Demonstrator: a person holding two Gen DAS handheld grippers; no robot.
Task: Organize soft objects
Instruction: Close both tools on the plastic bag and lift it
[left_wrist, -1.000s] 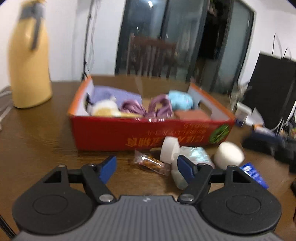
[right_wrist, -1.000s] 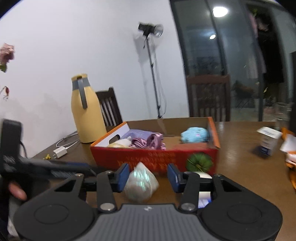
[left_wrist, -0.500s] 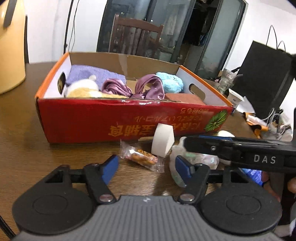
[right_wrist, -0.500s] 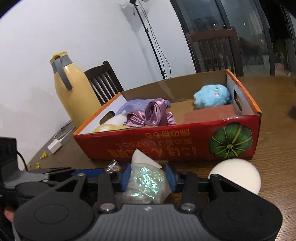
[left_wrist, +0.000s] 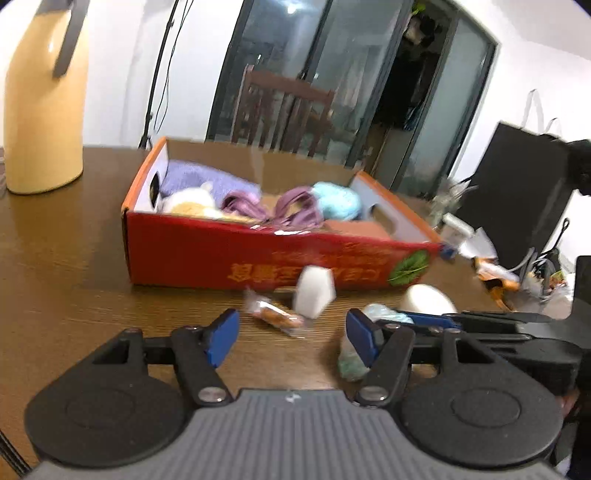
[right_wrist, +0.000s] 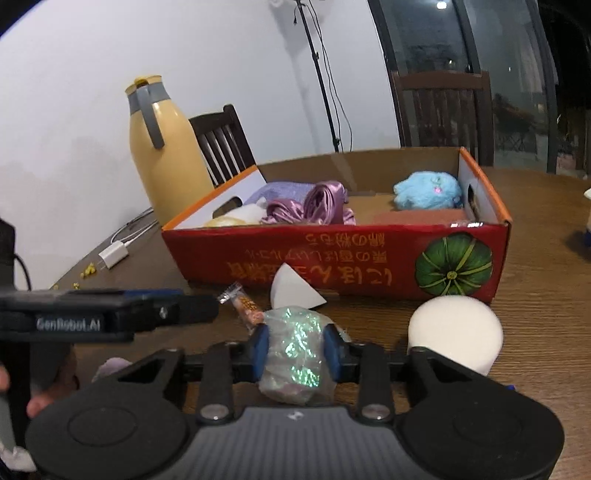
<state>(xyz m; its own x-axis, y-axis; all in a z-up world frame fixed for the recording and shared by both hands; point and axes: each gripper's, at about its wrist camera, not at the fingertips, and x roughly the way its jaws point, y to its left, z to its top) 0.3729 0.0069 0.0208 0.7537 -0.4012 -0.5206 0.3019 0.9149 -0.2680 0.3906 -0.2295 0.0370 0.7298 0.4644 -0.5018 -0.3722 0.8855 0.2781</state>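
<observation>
A red cardboard box (left_wrist: 258, 254) (right_wrist: 369, 258) on the wooden table holds a purple towel, a cream plush, purple satin cloth (right_wrist: 317, 203) and a blue fluffy toy (right_wrist: 428, 190). My right gripper (right_wrist: 295, 349) is shut on a shiny iridescent bag (right_wrist: 295, 350), low over the table in front of the box. The bag also shows in the left wrist view (left_wrist: 369, 332). My left gripper (left_wrist: 290, 338) is open and empty, just left of the bag. A white wedge sponge (left_wrist: 314, 291) (right_wrist: 291, 290) and a round white sponge (right_wrist: 456, 332) (left_wrist: 428, 301) lie before the box.
A wrapped snack (left_wrist: 275, 314) (right_wrist: 243, 304) lies before the box. A yellow thermos (left_wrist: 40, 99) (right_wrist: 166, 155) stands at the left. A white charger (right_wrist: 112, 254) lies near the left edge. A black bag (left_wrist: 517, 192) and clutter sit at the right.
My right gripper has come down and closed its fingers onto the shiny bag. My left gripper has stayed open and shifted slightly, with the box now farther off.
</observation>
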